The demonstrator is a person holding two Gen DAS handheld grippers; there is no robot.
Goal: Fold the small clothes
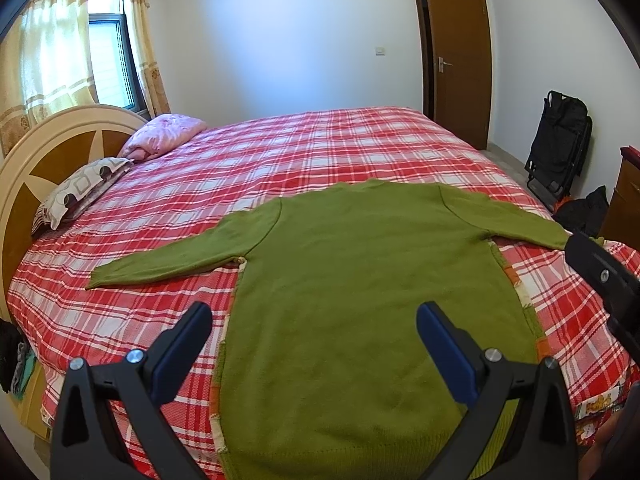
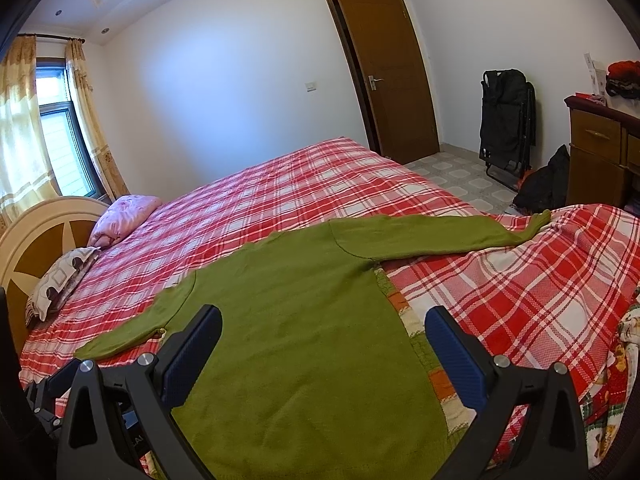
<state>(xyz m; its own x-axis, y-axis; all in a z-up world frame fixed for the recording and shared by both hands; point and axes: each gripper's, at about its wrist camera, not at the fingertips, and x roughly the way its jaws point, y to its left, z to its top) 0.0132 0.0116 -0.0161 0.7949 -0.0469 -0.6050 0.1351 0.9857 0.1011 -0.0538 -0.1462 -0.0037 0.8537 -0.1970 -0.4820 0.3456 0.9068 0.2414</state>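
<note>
A green long-sleeved sweater lies flat on the red plaid bed, back up, both sleeves spread out to the sides. It also shows in the right wrist view. My left gripper is open and empty, hovering over the sweater's lower body near the hem. My right gripper is open and empty, above the sweater's lower right part. The right gripper's body shows at the right edge of the left wrist view, near the right sleeve's cuff.
Two pillows lie by the headboard at the left. A folded black chair, a dark bag and a wooden cabinet stand on the right. A brown door is behind the bed.
</note>
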